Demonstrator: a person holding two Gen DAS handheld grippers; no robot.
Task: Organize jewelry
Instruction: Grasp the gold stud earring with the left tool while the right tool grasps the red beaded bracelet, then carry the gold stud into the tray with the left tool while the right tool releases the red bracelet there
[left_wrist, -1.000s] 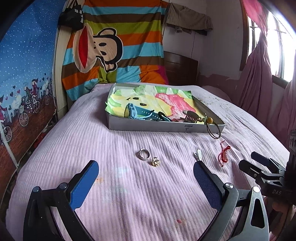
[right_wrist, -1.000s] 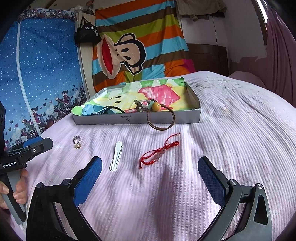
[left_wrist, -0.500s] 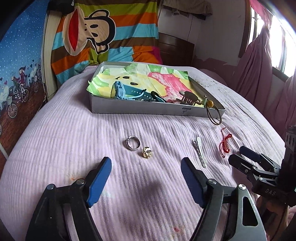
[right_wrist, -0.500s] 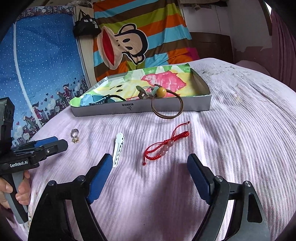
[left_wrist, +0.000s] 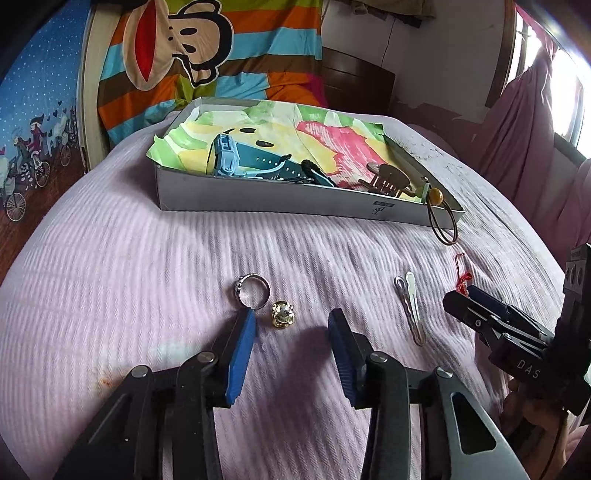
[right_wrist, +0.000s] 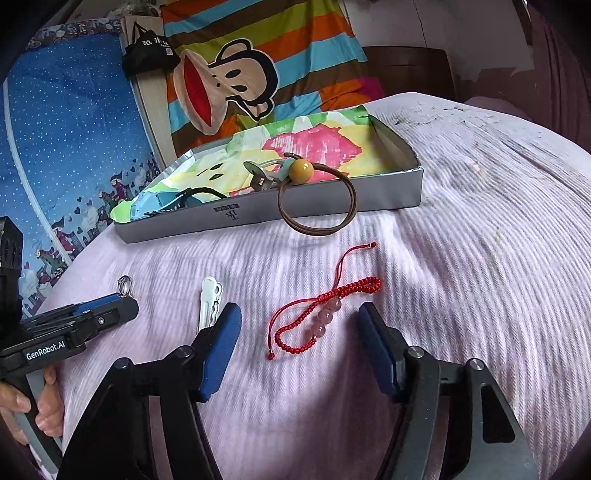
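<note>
My black plastic left gripper (right_wrist: 79, 325) reads "GenRobot.AI"; my black right gripper (left_wrist: 480, 314) reads "DAS"

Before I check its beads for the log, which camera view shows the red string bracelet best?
The right wrist view: the red string bracelet lies whole on the bedspread between the open fingers of the right gripper, pink beads visible. The left wrist view shows only its red end, the rest hidden behind that gripper.

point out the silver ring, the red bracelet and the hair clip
silver ring (left_wrist: 253, 291): left wrist view, on its band's lower rim
red bracelet (right_wrist: 325, 317): right wrist view, on the pink beads
hair clip (left_wrist: 413, 306): left wrist view, on its long metal blade
</note>
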